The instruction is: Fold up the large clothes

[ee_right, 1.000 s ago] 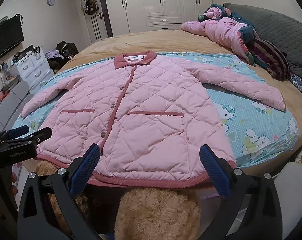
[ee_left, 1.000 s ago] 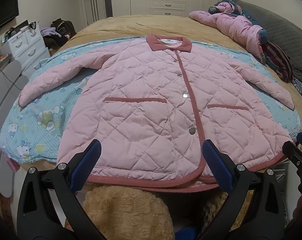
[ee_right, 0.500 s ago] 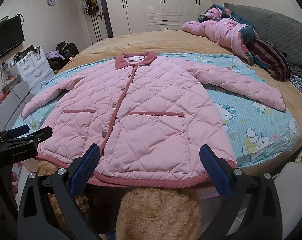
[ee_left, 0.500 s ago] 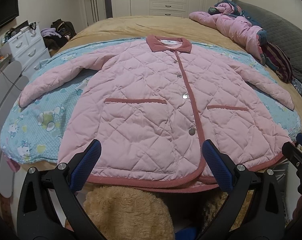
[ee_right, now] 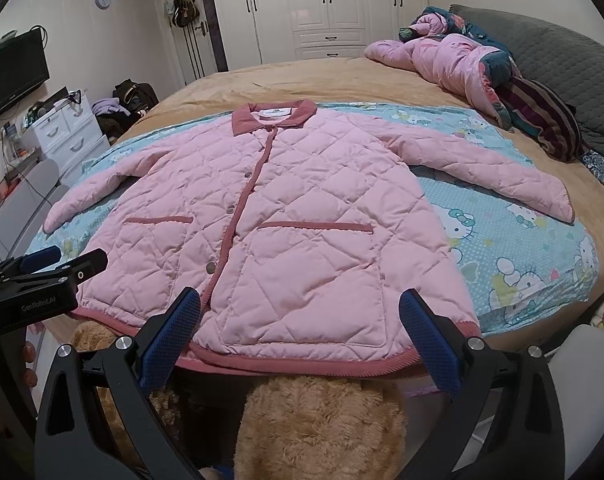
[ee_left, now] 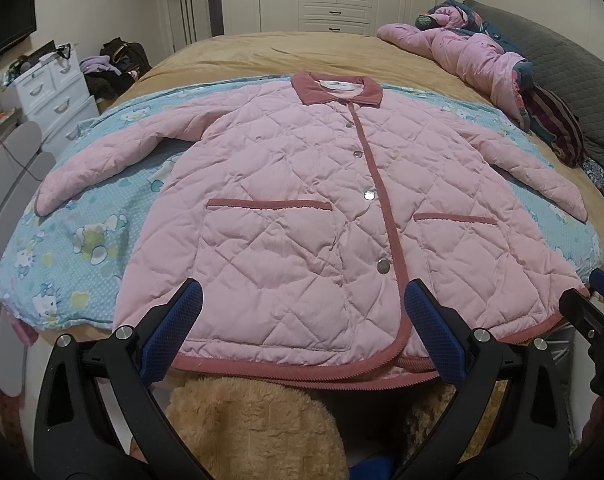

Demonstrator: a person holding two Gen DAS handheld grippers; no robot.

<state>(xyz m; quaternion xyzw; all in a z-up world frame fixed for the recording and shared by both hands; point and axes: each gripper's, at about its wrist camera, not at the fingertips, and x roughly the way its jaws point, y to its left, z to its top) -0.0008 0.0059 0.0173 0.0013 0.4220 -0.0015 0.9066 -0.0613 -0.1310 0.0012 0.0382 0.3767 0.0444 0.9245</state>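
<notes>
Lettering comes first: in the left wrist view a white label sits inside the collar [ee_left: 337,89] of the pink quilted jacket [ee_left: 322,216], but its print is too small to read. That jacket fills the middle of the frame, lying flat and front-up on a blue cartoon-print sheet [ee_left: 81,240] spread over a tan bedspread [ee_left: 281,54]. It is buttoned, with dusty-rose trim along the placket, hem and two pocket tops, and both sleeves reach out towards the left and right edges. At the bottom, the left gripper [ee_left: 302,332] is spread wide with nothing between its blue pads, hanging just over the hem. A tan plush toy [ee_left: 253,428] shows below it. The right gripper [ee_left: 594,300] pokes in at the lower right edge, only partly visible.

From the right wrist view, the left gripper [ee_right: 57,264] enters at the left edge, and faint raised lettering on its black body seems to read "GenRobot.AI". The jacket [ee_right: 302,216] again lies centred on the sheet [ee_right: 522,248], collar towards the top. The right gripper [ee_right: 299,332] at the bottom is likewise wide apart and empty, above the hem. A crumpled pink garment [ee_right: 442,60] lies at the upper right.
</notes>
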